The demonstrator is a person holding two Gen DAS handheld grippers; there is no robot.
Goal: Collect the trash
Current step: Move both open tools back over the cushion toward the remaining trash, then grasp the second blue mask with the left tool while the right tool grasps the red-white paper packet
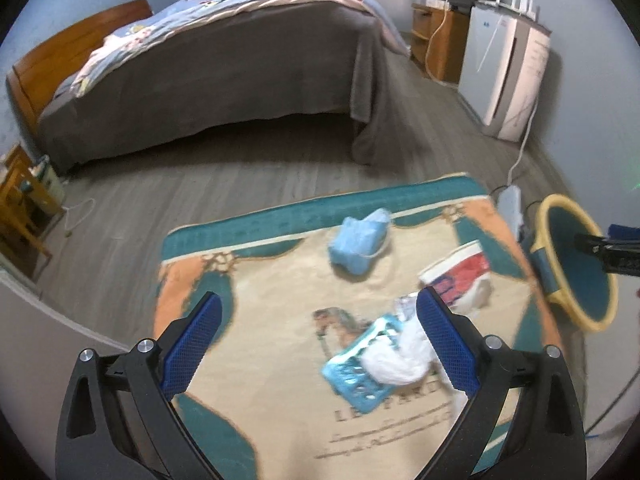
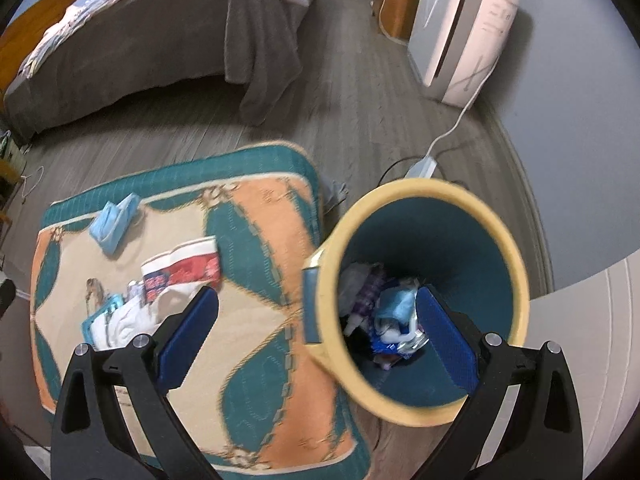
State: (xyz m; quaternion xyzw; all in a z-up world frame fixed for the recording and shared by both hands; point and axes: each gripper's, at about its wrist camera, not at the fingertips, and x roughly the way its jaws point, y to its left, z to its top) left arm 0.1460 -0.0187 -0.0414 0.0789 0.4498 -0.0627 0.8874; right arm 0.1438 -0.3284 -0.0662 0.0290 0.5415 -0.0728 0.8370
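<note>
Trash lies on a patterned rug (image 1: 280, 360): a blue face mask (image 1: 358, 244), a red and white paper cup (image 1: 460, 276) on its side, and a teal wrapper with white crumpled tissue (image 1: 380, 364). My left gripper (image 1: 320, 344) hangs open above the rug, its right finger next to the tissue pile. In the right wrist view a yellow-rimmed teal bin (image 2: 424, 196) holds several pieces of trash (image 2: 384, 312). My right gripper (image 2: 316, 340) is open above the bin's near rim with nothing between its fingers. The same mask (image 2: 112, 222), cup (image 2: 184, 268) and tissue pile (image 2: 116, 324) show left of it.
A bed (image 1: 224, 64) with a grey blanket stands beyond the rug. A white appliance (image 1: 508, 76) and wooden cabinet (image 1: 436, 40) stand along the right wall, with a cable and power strip (image 2: 420, 168) on the floor near the bin. A wooden stand (image 1: 20, 208) is at far left.
</note>
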